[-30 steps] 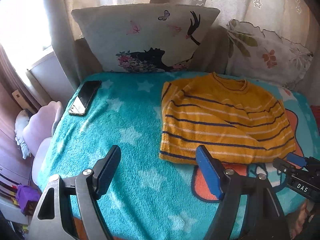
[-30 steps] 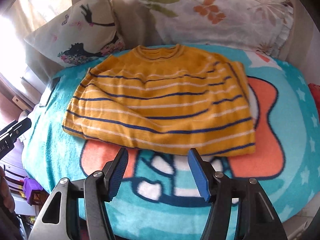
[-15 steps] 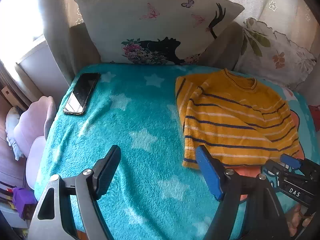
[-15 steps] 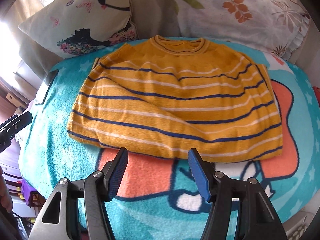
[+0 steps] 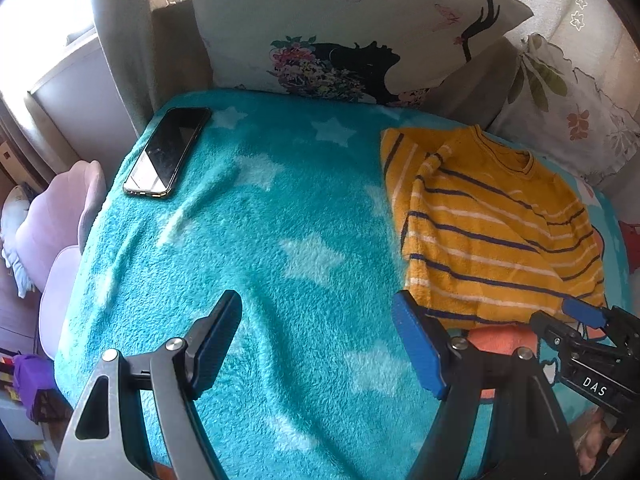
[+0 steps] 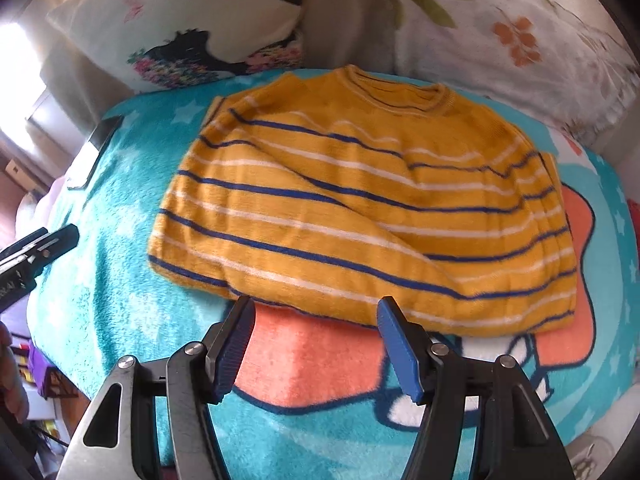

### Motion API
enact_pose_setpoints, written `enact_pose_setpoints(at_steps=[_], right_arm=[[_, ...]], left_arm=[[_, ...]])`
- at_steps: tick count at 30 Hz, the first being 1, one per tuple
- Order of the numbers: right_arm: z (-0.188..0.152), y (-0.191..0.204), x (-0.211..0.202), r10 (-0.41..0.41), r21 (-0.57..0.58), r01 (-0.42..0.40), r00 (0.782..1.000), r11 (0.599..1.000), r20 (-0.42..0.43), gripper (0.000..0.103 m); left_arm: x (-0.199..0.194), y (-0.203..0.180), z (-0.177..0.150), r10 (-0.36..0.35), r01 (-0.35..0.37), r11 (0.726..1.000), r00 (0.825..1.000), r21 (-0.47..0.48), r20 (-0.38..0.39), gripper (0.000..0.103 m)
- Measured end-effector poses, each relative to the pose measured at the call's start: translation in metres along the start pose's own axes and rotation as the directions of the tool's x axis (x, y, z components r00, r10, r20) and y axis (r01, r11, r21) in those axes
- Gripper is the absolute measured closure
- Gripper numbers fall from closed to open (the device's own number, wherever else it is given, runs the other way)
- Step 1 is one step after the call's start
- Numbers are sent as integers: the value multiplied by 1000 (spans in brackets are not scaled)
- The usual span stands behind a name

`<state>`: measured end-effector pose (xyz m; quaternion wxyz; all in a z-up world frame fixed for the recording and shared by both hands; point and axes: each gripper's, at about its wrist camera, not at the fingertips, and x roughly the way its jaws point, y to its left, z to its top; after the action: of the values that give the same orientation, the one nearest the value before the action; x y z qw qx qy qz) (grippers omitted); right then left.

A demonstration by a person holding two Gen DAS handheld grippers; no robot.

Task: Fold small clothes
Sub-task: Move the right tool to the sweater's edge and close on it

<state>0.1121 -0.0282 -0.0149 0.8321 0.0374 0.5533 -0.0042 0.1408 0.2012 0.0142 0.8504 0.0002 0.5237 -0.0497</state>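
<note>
A small yellow sweater (image 6: 360, 208) with blue and white stripes lies flat on the teal star blanket (image 6: 112, 280), sleeves folded in, collar toward the pillows. In the left wrist view the sweater (image 5: 492, 224) lies at the right. My right gripper (image 6: 316, 320) is open and empty, hovering just before the sweater's near hem. My left gripper (image 5: 318, 316) is open and empty over bare blanket (image 5: 260, 240), left of the sweater's lower left corner. The right gripper's tip also shows in the left wrist view (image 5: 580, 320).
A black phone (image 5: 168, 152) lies on the blanket's far left corner. A printed pillow (image 5: 340, 28) and a floral pillow (image 6: 500, 40) stand at the back. A pale pink chair (image 5: 52, 232) stands beyond the left edge. The blanket drops off at the near edge.
Both grippers moved forward and closer to the bed. The left view swung left, so the sweater shifted right in it. The right gripper closed in on the hem. Both stayed open.
</note>
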Motion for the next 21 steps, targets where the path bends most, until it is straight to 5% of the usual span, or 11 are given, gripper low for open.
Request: enact_pose_setpoints(at_steps=[13,21], right_arm=[[61,97,55,7,-191,-17,998,981,-55,34],[81,140,103,-177,-271,163,984,949,-27,30]], left_arm=[[17,44,-21,24,-33,991,997,-133,-71,27],[19,64,-32,43,-59,983,994,-173,-98,27]])
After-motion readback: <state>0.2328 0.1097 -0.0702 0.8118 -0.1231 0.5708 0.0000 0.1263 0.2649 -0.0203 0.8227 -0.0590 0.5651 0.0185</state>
